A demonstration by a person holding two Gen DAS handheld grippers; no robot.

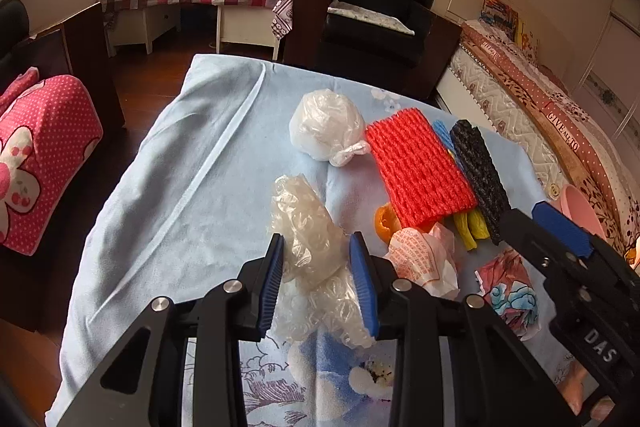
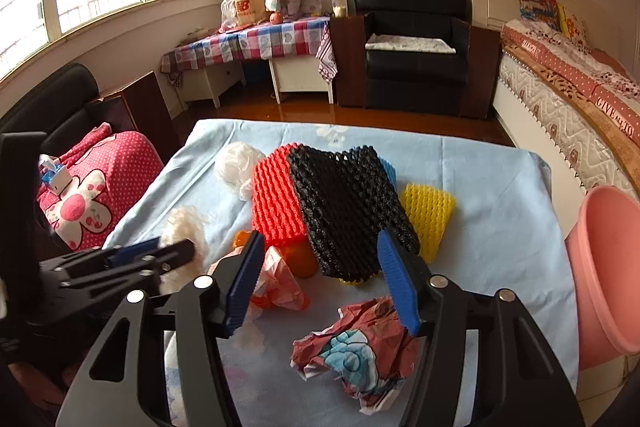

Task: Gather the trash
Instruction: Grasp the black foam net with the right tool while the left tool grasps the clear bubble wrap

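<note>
red foam net point(image 2: 276, 199), black foam net point(image 2: 344, 203), pink bucket point(image 2: 608, 275)

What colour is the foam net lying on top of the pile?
Black foam mesh net, overlapping the red one; clearest in the right wrist view.

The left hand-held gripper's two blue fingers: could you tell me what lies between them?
A crumpled clear bubble-wrap sheet fills the gap between them, seen in the left wrist view.

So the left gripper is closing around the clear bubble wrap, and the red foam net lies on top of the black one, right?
Not quite. The left gripper does have the clear bubble wrap between its fingers, but the stacking is reversed: in the right wrist view the black foam net lies on top of the red foam net, overlapping its right edge.
</note>
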